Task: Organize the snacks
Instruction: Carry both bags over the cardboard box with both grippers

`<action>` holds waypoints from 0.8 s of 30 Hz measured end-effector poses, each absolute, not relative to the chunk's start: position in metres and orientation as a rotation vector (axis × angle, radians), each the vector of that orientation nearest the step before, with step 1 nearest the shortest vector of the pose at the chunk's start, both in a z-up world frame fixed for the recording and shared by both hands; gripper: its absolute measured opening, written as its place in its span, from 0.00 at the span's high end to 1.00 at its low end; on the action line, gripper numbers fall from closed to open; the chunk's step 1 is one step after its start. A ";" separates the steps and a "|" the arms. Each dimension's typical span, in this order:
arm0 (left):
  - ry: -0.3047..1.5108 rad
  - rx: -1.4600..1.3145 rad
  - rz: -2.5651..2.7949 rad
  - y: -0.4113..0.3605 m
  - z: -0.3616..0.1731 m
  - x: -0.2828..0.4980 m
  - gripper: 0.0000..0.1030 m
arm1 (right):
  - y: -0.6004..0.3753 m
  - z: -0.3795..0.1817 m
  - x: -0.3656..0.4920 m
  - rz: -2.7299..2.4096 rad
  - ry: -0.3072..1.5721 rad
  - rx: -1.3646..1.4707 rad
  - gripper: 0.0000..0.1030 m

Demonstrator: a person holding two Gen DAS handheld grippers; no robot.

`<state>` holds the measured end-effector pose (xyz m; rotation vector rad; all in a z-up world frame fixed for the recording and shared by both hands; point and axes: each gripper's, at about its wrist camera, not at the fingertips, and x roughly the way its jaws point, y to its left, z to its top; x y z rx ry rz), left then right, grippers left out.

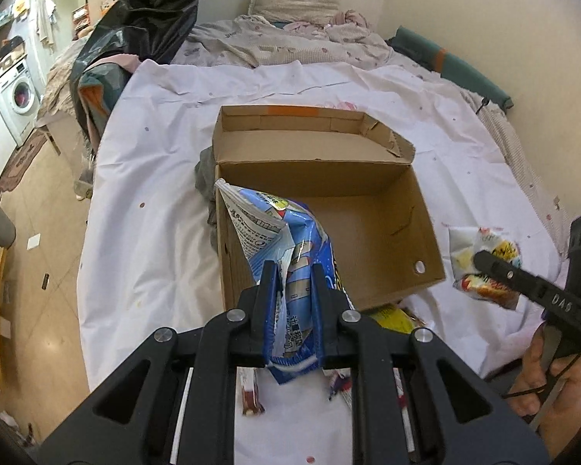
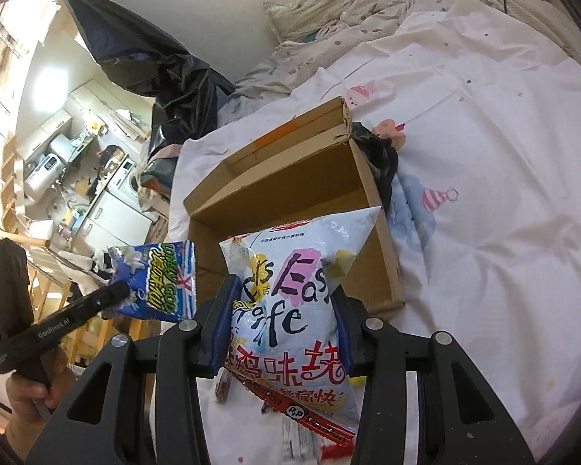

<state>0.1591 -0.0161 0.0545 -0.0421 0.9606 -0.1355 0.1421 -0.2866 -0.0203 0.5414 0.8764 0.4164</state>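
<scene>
An open cardboard box [image 1: 426, 228] lies on the white bed sheet with its lid flap folded back. My left gripper [image 1: 293, 271] is shut on a blue snack bag [image 1: 275, 224], which hangs over the box's near left corner. In the right wrist view the same blue snack bag [image 2: 155, 283] shows at the left, pinched by the left gripper [image 2: 122, 290]. My right gripper [image 2: 286, 290] is shut on a puffy white snack bag [image 2: 290, 310] with red and black lettering, raised in front of the box [image 2: 290, 178]. The left wrist view shows that white bag [image 1: 480, 240] to the right of the box, in the right gripper [image 1: 484, 267].
Small snack packets lie on the sheet near me: a yellow one [image 1: 391, 316] and a brown-red bar [image 1: 250, 391]. A dark cloth [image 1: 205, 178] is tucked against the box's left side. A black plastic bag [image 1: 147, 11] stands at the bed's far left. The bed edge drops to the floor [image 1: 38, 232] on the left.
</scene>
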 end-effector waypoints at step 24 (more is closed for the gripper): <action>1.033 0.010 -0.150 -0.033 -0.028 0.234 0.87 | -0.228 -0.073 0.229 0.359 1.045 0.361 0.56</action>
